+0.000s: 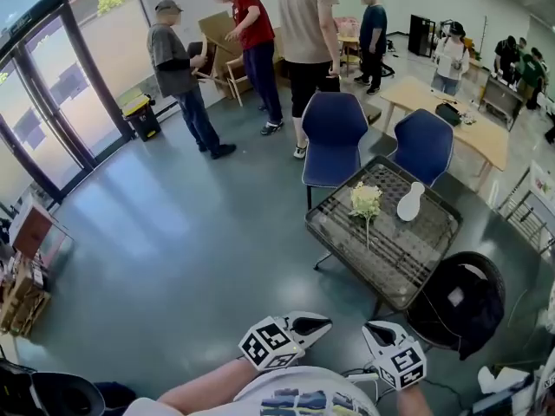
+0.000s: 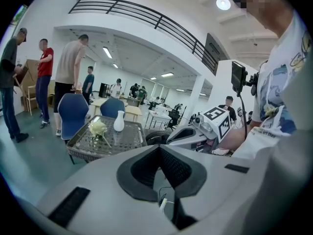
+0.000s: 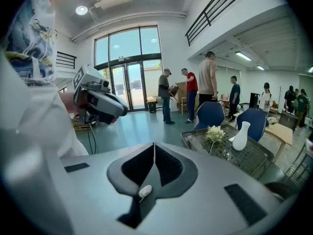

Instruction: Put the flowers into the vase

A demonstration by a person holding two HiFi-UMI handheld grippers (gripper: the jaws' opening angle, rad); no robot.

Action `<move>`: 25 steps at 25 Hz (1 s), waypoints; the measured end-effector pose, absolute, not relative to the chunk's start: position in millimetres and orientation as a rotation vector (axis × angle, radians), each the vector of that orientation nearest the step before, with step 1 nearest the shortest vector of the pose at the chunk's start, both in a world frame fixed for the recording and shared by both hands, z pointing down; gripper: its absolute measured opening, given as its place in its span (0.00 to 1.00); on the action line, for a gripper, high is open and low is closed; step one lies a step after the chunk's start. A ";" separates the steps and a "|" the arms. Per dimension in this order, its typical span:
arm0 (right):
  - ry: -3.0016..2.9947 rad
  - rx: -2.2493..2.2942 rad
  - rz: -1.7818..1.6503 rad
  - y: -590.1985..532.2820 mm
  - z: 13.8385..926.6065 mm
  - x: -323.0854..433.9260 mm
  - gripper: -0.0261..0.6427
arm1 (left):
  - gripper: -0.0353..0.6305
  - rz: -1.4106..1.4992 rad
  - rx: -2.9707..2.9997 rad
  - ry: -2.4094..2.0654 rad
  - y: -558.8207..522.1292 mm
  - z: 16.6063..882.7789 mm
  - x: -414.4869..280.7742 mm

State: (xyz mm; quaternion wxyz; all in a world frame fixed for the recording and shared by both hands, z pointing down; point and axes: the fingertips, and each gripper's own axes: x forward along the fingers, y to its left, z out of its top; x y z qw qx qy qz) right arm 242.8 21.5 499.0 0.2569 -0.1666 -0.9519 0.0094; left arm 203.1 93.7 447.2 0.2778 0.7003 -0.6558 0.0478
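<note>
A bunch of pale flowers [image 1: 365, 201] lies on the dark wicker table [image 1: 347, 228], with a white vase [image 1: 410, 202] standing just right of it. Both grippers are held close to my body, well short of the table. My left gripper [image 1: 319, 323] and right gripper [image 1: 373, 328] are shut and hold nothing. In the left gripper view the jaws [image 2: 159, 148] meet, with the flowers [image 2: 98, 128] and vase [image 2: 119, 121] far ahead at the left. The right gripper's jaws [image 3: 154, 145] are also pressed together, the flowers [image 3: 214, 132] and vase [image 3: 240, 136] lying ahead at the right.
Two blue chairs [image 1: 334, 137] [image 1: 423, 146] stand behind the table. A black seat [image 1: 460, 302] is at the table's near right corner. Several people stand at the back near a wooden table [image 1: 451, 115]. Glass doors [image 1: 52, 102] line the left wall.
</note>
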 end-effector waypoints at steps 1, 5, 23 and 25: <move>-2.569 -0.444 0.034 22.9 500.6 230.8 0.06 | 0.07 0.123 1.888 -1.755 94.1 446.8 190.0; -2.526 -0.439 0.022 28.7 505.0 169.1 0.06 | 0.07 0.101 1.920 -1.765 101.3 440.5 128.9; -2.477 -0.236 0.053 -31.1 530.6 -49.1 0.17 | 0.07 0.085 1.917 -1.747 122.5 455.6 -53.7; -2.459 -0.199 0.073 -65.1 544.7 -66.9 0.18 | 0.07 0.090 1.913 -1.751 109.1 456.4 -63.9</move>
